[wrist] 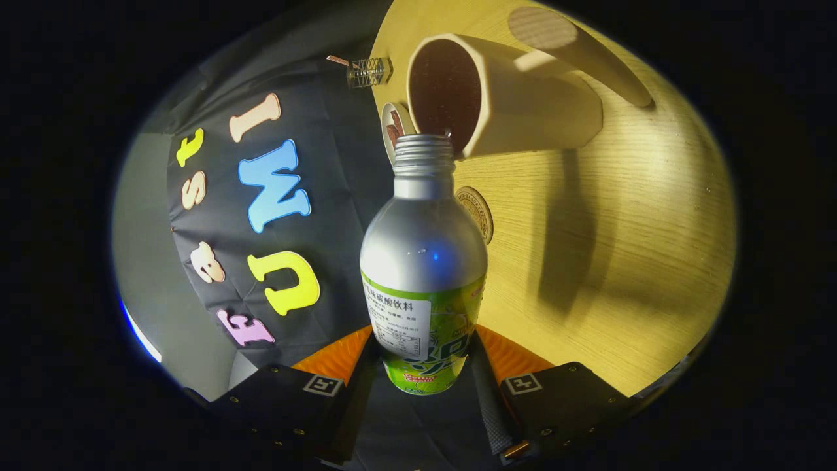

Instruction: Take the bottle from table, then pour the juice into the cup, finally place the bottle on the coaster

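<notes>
the gripper (422, 366) clamps a smooth silver metal bottle (424, 261), its threaded open mouth at the ribbed cream cup (516, 104) rim.

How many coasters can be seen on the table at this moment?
2. One coaster lies just beyond the bottle's shoulder; another coaster sits beside the cup's mouth. Others may be hidden.

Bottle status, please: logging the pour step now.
Gripper shut on bottle. Bottle mouth at cup rim, tilted. Coaster beside it, bare.

Bottle (423, 261) between fingers (487, 392), mouth at cup (503, 98).
</notes>
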{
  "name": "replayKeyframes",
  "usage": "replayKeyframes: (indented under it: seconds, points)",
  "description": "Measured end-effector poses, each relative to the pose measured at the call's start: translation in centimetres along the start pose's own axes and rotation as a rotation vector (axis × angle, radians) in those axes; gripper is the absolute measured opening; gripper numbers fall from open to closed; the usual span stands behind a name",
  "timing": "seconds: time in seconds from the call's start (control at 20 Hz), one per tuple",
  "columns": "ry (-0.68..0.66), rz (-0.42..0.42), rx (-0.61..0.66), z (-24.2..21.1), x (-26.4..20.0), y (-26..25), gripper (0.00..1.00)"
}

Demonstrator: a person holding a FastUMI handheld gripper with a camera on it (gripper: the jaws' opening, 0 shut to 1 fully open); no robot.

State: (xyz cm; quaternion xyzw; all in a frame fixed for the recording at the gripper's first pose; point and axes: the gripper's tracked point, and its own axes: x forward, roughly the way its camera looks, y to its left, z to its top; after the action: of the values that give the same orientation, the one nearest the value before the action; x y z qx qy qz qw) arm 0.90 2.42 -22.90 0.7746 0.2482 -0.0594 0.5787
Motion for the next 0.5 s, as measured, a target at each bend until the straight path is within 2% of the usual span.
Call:
replayKeyframes:
  seconds: [0.5]
  points:
    - [0.006, 0.004, 0.031, -0.34, 0.3, 0.5, 0.75]
